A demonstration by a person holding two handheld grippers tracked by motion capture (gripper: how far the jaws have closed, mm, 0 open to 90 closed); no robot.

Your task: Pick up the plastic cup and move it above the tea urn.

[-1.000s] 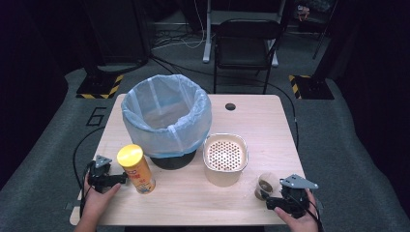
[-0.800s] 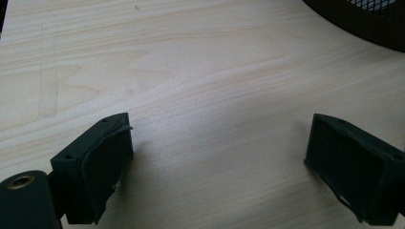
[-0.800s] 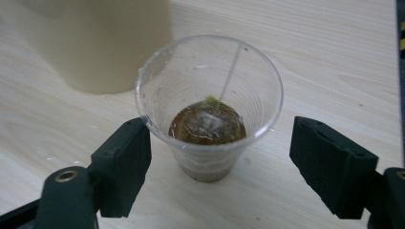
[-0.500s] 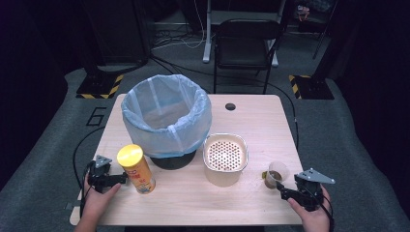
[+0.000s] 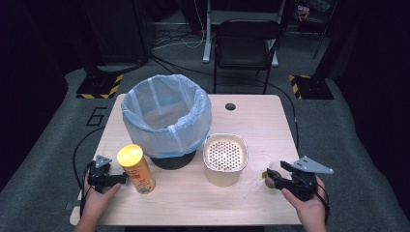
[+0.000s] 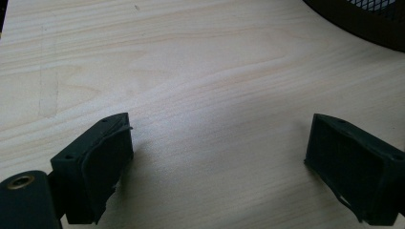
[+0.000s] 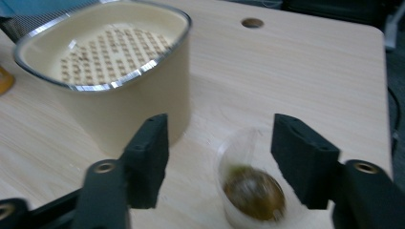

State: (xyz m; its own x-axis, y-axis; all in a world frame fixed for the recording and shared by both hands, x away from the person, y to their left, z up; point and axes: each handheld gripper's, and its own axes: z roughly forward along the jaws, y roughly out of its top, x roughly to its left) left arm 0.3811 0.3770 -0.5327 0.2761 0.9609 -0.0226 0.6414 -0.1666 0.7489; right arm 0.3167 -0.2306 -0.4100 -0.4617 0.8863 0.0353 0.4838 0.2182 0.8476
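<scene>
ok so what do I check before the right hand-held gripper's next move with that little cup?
1. Small clear plastic cup between the right hand-held gripper jaws: ok.
2. Firm grip: not ok. The jaws have just been closing, but one pad stands apart from the cup wall.
3. Cup upright, brown round lump at its bottom: ok.
4. Route to the blue-lined black mesh bin: not ok if straight across; the cream perforated container stands close beside the cup.
5. Left hand-held gripper open, bare wood between its jaws: ok.
6. Yellow-lidded snack can upright: ok.
</scene>
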